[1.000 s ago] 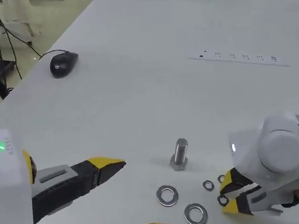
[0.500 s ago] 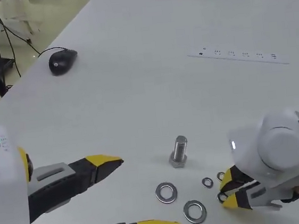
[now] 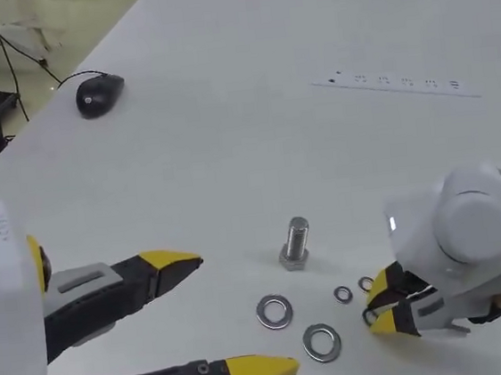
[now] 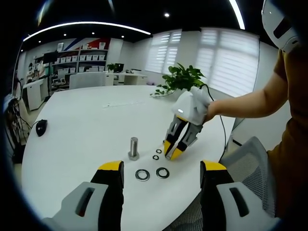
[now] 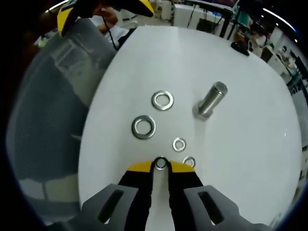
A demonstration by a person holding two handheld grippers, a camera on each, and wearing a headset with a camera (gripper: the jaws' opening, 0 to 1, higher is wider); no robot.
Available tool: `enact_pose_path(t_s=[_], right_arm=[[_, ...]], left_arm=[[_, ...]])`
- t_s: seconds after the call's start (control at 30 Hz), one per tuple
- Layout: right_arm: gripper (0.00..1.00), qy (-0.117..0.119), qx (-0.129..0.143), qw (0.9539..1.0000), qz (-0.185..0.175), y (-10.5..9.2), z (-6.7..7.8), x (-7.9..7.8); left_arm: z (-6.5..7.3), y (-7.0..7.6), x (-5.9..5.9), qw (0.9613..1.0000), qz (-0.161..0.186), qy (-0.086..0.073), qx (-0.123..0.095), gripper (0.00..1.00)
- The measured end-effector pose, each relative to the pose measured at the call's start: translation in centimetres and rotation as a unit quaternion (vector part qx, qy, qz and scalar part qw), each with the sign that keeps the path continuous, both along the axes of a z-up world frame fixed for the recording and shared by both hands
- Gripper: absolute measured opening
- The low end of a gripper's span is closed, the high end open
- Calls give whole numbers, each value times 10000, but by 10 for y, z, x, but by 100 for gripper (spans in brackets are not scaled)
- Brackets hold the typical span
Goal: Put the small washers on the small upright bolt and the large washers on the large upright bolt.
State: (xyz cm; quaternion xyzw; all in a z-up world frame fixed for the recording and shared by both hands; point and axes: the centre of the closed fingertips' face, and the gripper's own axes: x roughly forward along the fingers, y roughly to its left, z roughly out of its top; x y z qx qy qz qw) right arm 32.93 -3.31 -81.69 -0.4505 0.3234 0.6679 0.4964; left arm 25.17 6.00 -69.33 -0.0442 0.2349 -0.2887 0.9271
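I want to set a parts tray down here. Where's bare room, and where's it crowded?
Bare: tabletop between the mouse and the marked strip, down to the bolt. Crowded: near edge, with washers, the open left gripper, the right gripper pinching a small washer.

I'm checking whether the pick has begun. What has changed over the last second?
Nothing clearly moved; the head camera shifted. The right gripper still brackets one small washer; whether it grips it is unclear. The left gripper stays open, and the bolt and other washers lie as before.
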Motion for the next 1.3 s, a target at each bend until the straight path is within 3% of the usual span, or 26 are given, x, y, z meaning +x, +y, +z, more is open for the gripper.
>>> enact_pose_path(t_s=[0.23, 0.43, 0.6, 0.93, 1.3], right_arm=[[12, -23, 99, 9997, -206, -14, 20, 3], [12, -199, 16, 9988, -448, -42, 35, 19], [12, -352, 4, 9975, -610, -53, 44, 33], [12, -633, 167, 9949, -763, -45, 63, 62], [12, -673, 162, 9958, -591, -32, 62, 63]], left_arm=[[2, -2, 2, 10000, -75, -21, 18, 63], [-2, -4, 4, 9999, -123, 20, 17, 63], [-3, -5, 6, 9999, -140, 41, 17, 63], [-3, -6, 8, 9998, -172, 34, 0, 63], [-4, -4, 7, 9999, -128, 58, -7, 63]])
